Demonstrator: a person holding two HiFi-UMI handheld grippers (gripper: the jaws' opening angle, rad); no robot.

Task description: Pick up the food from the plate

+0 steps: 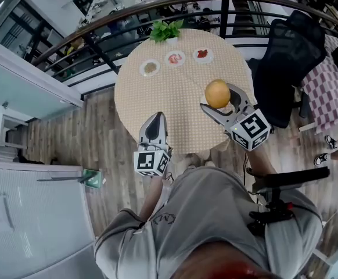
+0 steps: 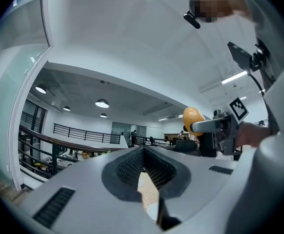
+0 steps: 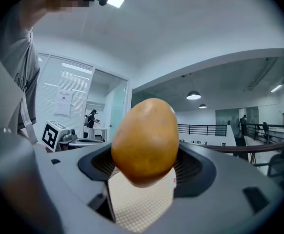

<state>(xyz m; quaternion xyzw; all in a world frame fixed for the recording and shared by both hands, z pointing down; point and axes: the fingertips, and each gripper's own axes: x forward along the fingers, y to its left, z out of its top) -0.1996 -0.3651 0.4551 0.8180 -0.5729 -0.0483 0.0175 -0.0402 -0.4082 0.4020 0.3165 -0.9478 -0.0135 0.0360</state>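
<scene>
My right gripper [image 1: 219, 99] is shut on a round yellow-orange food item [image 1: 217, 93], held up above the right side of the round table [image 1: 157, 106]. In the right gripper view the food [image 3: 146, 141] fills the space between the jaws. The left gripper view shows the same food [image 2: 192, 118] off to the right. My left gripper [image 1: 155, 122] hovers over the table's near edge, jaws together and holding nothing. Three small plates sit at the far side: one with brownish food [image 1: 150, 68], one with pinkish food [image 1: 175, 58], one with red food [image 1: 202, 54].
A green leafy plant [image 1: 165, 30] stands at the table's far edge. A dark curved railing [image 1: 99, 25] runs behind the table. A black office chair [image 1: 291, 57] and a checked cloth [image 1: 326, 89] are at the right. Wooden floor [image 1: 64, 138] lies to the left.
</scene>
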